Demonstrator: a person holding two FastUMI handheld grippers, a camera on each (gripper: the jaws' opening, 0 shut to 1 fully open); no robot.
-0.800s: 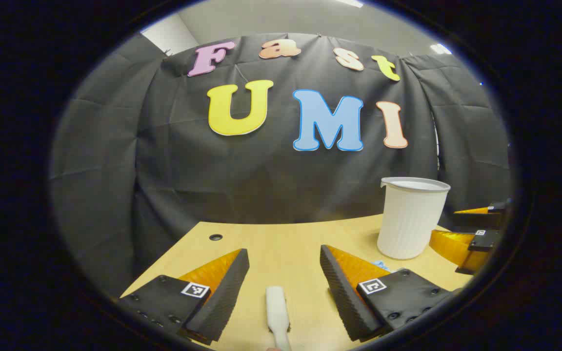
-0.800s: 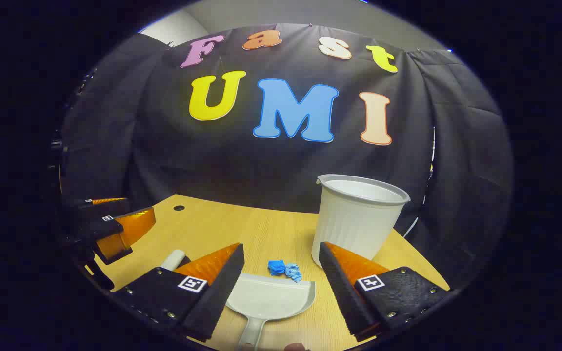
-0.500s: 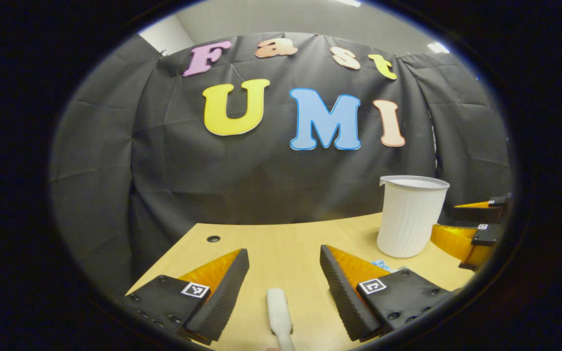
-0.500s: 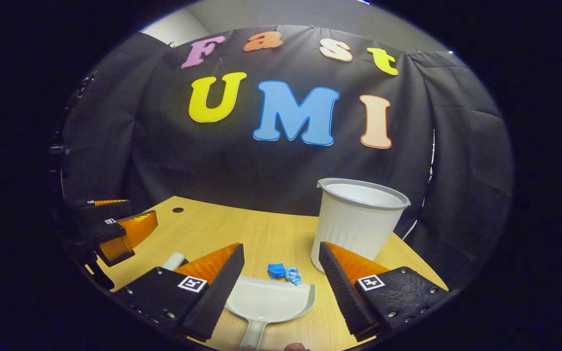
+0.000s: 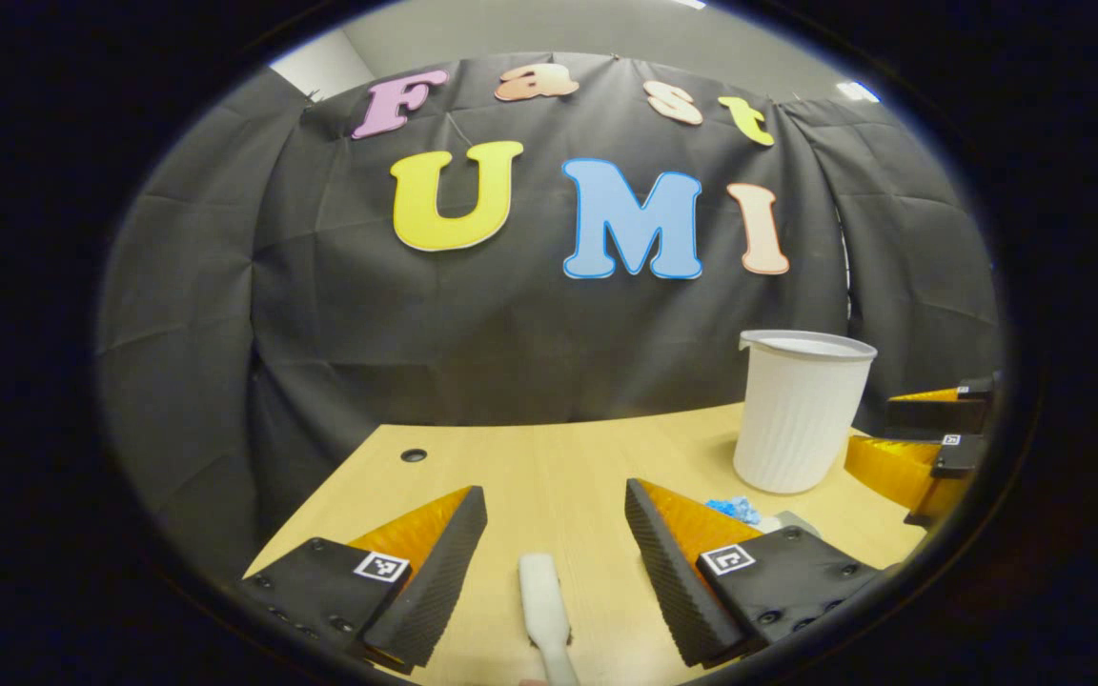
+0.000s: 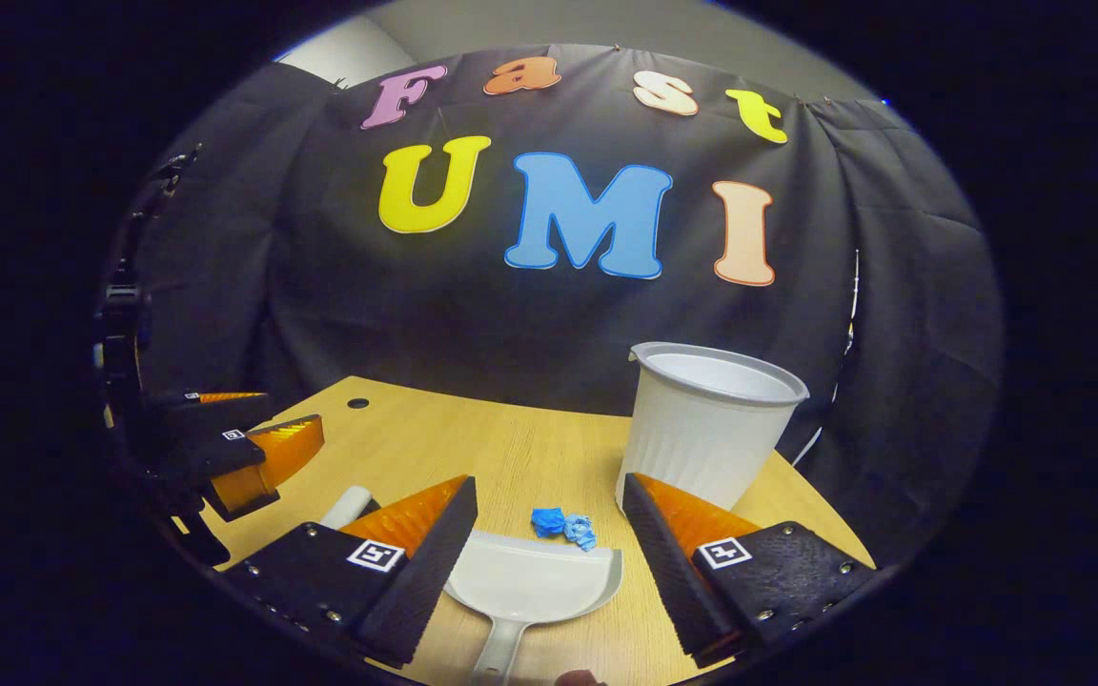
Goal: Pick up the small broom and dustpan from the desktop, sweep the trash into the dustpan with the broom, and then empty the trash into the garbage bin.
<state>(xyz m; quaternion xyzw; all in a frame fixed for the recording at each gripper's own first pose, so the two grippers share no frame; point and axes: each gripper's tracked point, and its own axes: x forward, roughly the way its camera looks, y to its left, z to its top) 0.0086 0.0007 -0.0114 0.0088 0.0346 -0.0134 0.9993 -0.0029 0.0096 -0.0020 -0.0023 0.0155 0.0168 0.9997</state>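
Wooden desktop (image 6: 511, 448); black cloth wall (image 6: 549, 314)

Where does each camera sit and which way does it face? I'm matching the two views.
Left gripper view: rides the left gripper, facing the broom handle between its open fingers.
Right gripper view: rides the right gripper, facing the dustpan and blue trash.
Shared: desk, white bin, each other's gripper.

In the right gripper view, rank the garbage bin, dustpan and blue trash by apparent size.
1. Garbage bin, largest.
2. Dustpan, partly hidden by the fingers and nearer the camera, so its rank against the bin is less sure.
3. Blue trash, clearly smallest.
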